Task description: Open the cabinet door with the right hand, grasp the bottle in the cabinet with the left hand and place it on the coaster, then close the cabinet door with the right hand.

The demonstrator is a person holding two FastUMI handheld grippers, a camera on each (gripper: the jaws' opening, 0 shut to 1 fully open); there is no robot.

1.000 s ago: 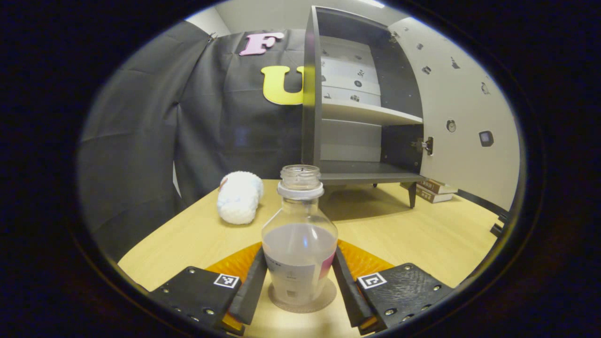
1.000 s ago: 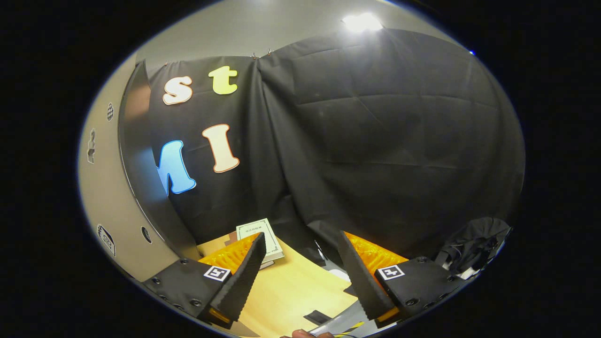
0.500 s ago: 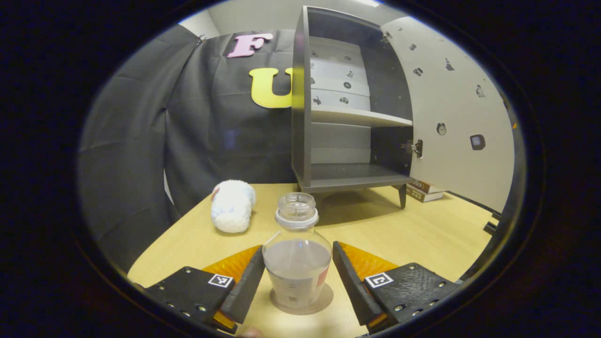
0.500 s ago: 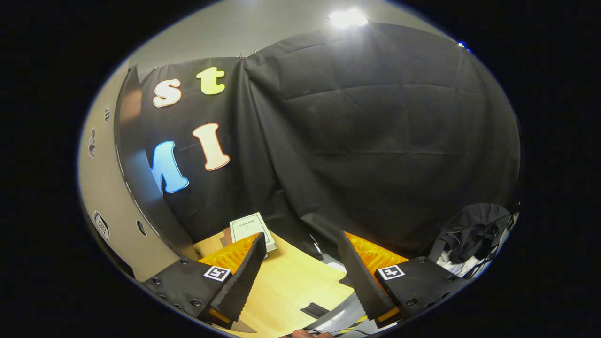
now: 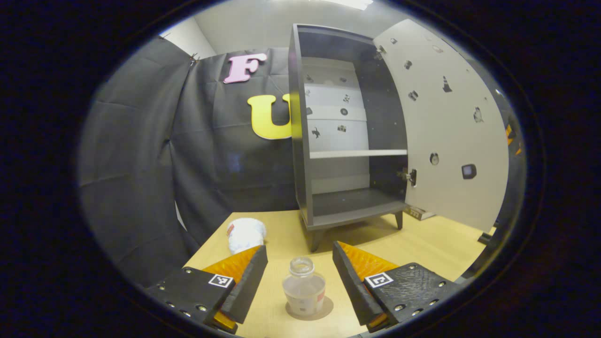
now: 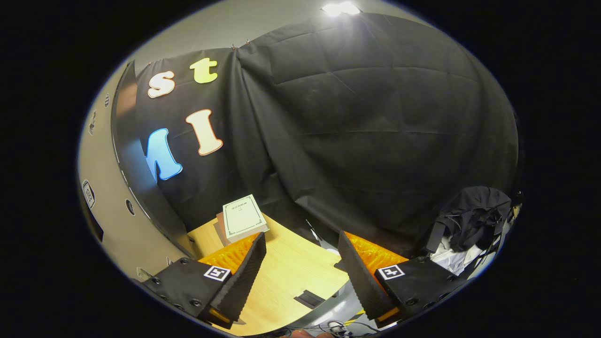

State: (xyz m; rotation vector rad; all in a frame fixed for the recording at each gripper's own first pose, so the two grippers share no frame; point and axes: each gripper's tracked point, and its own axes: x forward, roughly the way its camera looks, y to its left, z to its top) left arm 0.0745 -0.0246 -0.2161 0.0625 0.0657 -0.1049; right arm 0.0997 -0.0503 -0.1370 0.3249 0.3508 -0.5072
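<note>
In the left gripper view, a white fluffy cloth roll (image 5: 245, 233) lies at the far left of the pale wooden table (image 5: 436, 246), close to the black cloth wall. Nearer, the left gripper (image 5: 299, 277) has its 2 fingers spread wide, holding nothing. Between them but farther off stands the clear capless plastic bottle (image 5: 304, 292), part full of cloudy liquid, upright on the round brown coaster (image 5: 324, 309); neither finger touches it. Beyond the bottle, the dark grey cabinet (image 5: 300, 141) with 1 pale shelf stands on short legs on the table, both compartments bare. To its right, the cream cabinet door (image 5: 446, 131), dotted with small stickers, hangs wide open on its hinge. A stack of books (image 5: 418, 213) peeks out at the door's foot.

In the right gripper view, the door's dark edge (image 6: 129, 173) curves along the left. A cream-covered book (image 6: 242, 217) tops a small stack on the far part of the table. The right gripper (image 6: 302, 277) is also spread wide and empty, above the table's edge. At the far right, a dark bundle of cloth (image 6: 472, 218) lies off the table.
</note>
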